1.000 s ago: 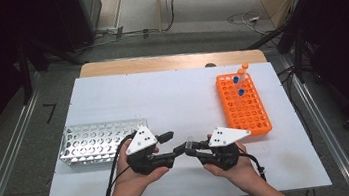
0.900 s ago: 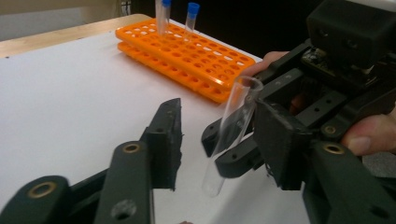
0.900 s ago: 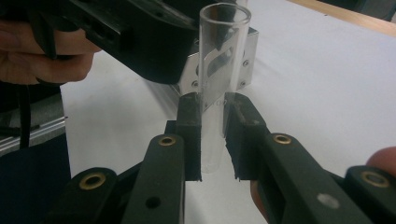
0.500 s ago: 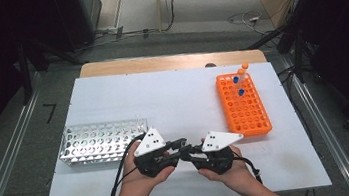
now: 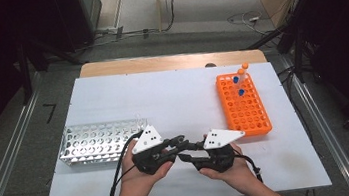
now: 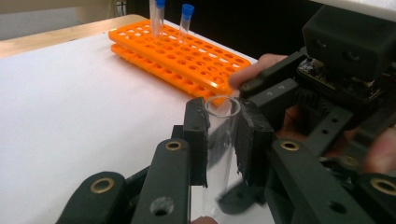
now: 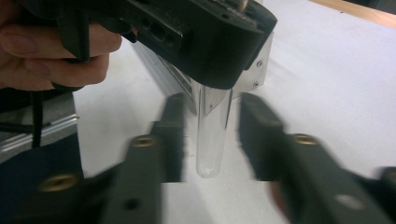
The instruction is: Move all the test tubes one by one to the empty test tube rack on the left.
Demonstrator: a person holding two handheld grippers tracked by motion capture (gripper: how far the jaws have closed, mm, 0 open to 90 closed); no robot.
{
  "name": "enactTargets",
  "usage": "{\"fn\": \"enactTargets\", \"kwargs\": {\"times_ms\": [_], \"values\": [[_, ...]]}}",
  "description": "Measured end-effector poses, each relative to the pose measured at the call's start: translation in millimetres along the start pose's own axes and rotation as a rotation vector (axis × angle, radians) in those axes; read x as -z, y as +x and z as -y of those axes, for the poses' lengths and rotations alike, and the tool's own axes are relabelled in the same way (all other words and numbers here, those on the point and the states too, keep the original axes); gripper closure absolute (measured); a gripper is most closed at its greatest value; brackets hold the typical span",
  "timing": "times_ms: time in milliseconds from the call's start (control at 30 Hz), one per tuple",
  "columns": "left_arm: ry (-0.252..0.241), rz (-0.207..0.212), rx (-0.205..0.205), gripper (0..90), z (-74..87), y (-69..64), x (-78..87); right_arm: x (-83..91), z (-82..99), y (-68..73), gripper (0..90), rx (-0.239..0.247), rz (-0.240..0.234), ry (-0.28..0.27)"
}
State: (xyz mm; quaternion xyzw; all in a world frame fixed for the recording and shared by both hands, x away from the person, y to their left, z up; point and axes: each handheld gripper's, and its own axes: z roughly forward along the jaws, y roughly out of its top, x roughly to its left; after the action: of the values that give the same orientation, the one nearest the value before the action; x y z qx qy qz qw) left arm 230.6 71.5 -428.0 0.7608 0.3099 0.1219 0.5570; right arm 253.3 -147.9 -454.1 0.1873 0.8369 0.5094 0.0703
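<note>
A clear, uncapped test tube (image 6: 219,140) is clamped between the jaws of the left gripper (image 6: 223,140), open mouth just above the pads. The right gripper (image 7: 210,140) has just been opening: its jaws are parted either side of the tube's round end, not touching it. Orange rack (image 5: 244,104) and metal rack (image 5: 98,143) are seen on the counter (image 5: 172,98).
</note>
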Motion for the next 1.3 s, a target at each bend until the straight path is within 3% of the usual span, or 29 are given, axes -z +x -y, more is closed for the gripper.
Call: {"fn": "enactTargets", "kwargs": {"times_ms": [200,400,567,833,1300], "values": [[-0.005,-0.023,0.012,77.0,-1.5,6.6,4.3,11.2,-1.0,-8.9,18.2,-0.016,0.023,-0.028],[-0.013,-0.051,0.021,77.0,-4.3,15.5,11.9,29.9,1.5,-20.5,0.0,-0.031,0.038,-0.070],[-0.029,-0.084,0.031,77.0,-5.7,25.3,22.7,46.4,7.5,-31.6,0.0,-0.043,0.053,-0.090],[-0.044,-0.145,0.044,77.0,-5.9,40.7,38.9,71.9,20.5,-49.8,0.0,-0.078,0.124,-0.094],[-0.068,-0.240,0.061,76.9,-8.2,65.0,66.0,109.2,51.1,-73.5,0.1,-0.135,0.237,-0.061]]}}
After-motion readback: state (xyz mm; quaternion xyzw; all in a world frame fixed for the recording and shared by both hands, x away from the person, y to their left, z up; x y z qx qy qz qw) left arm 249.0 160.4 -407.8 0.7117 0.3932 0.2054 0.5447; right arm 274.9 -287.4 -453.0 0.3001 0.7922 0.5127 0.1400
